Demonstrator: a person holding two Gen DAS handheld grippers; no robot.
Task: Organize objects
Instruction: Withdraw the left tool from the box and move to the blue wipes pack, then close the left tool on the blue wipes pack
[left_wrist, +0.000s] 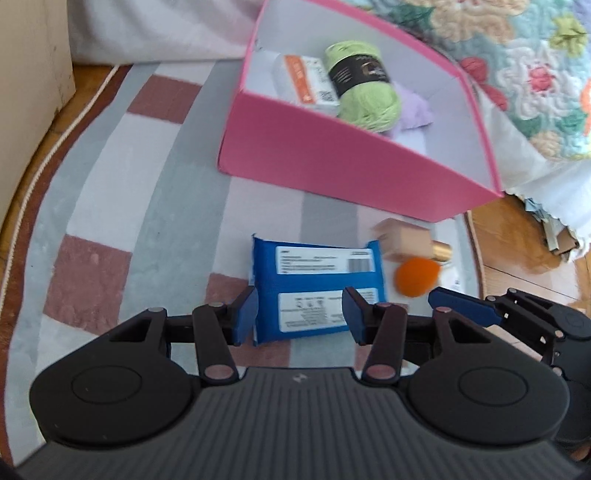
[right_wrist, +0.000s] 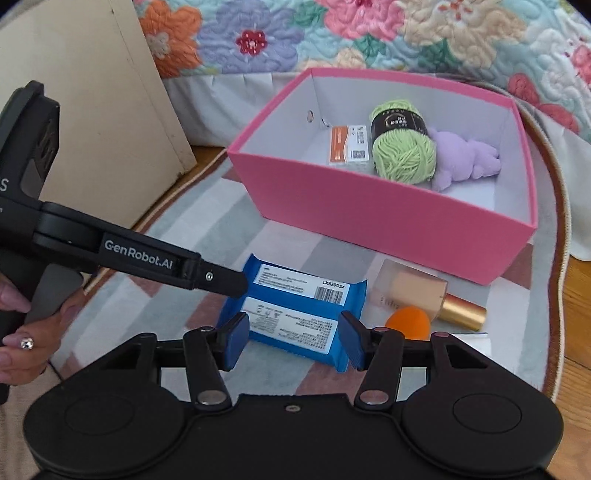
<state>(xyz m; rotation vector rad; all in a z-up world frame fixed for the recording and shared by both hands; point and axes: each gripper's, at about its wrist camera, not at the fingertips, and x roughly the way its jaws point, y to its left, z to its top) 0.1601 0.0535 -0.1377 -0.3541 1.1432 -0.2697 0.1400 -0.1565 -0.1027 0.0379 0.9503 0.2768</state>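
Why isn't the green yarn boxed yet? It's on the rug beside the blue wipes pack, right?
No, the green yarn is already in the pink box, between an orange-white carton and a purple plush, per the right wrist view. The blue wipes pack is on the rug.

The blue pack (right_wrist: 295, 314) is lying between the spread fingers of the right hand-held gripper (right_wrist: 293, 341), with a little room on each side. Just to its right, an orange sponge (right_wrist: 408, 323) and a bottle (right_wrist: 424, 295) are crowding that side. The left hand-held gripper (right_wrist: 236, 282) is reaching in from the left. Ahead, the pink box (right_wrist: 369, 206) wall is blocking the way, but its top is standing open.
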